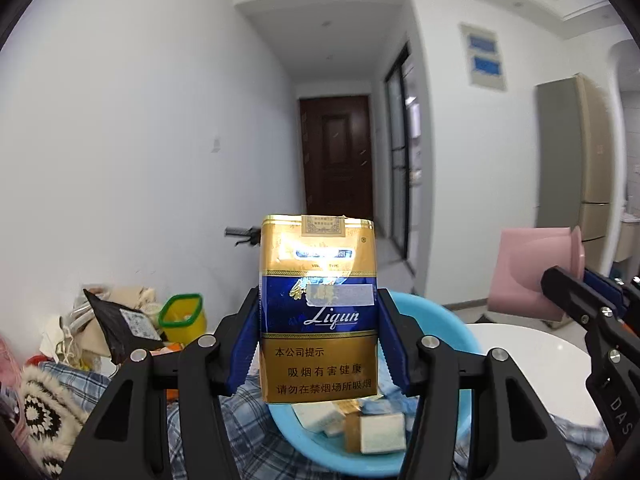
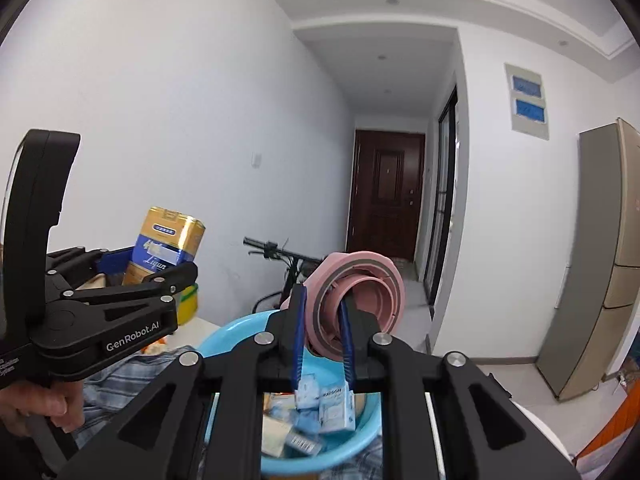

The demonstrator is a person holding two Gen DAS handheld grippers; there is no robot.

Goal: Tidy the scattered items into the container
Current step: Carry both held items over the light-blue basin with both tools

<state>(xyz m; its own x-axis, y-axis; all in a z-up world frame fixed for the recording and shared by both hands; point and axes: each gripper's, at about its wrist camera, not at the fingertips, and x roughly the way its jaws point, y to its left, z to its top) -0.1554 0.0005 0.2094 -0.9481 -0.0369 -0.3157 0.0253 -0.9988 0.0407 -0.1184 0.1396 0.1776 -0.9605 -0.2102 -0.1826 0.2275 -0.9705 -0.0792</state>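
Note:
My left gripper [image 1: 319, 294] is shut on a gold and blue cigarette pack [image 1: 318, 264], held upright in the air above a light blue basin [image 1: 444, 320]. The right wrist view shows the same pack [image 2: 172, 240] in the left gripper [image 2: 154, 264] at the left. My right gripper [image 2: 322, 300] is shut on a pink plastic lid [image 2: 360, 284] with a grey ring, held over the basin [image 2: 232, 332]. In the left wrist view this pink lid [image 1: 524, 272] and the right gripper [image 1: 568, 284] are at the right. Several small boxes [image 2: 332, 404] lie in the basin.
The basin rests on a blue plaid cloth [image 1: 248, 412]. At the left is a clutter of a yellow tub with a green rim [image 1: 182, 316], a black bag [image 1: 120, 320] and a crocheted piece [image 1: 40, 412]. A white round table [image 1: 532, 360] is at the right. A hand [image 2: 40, 404] grips the left handle.

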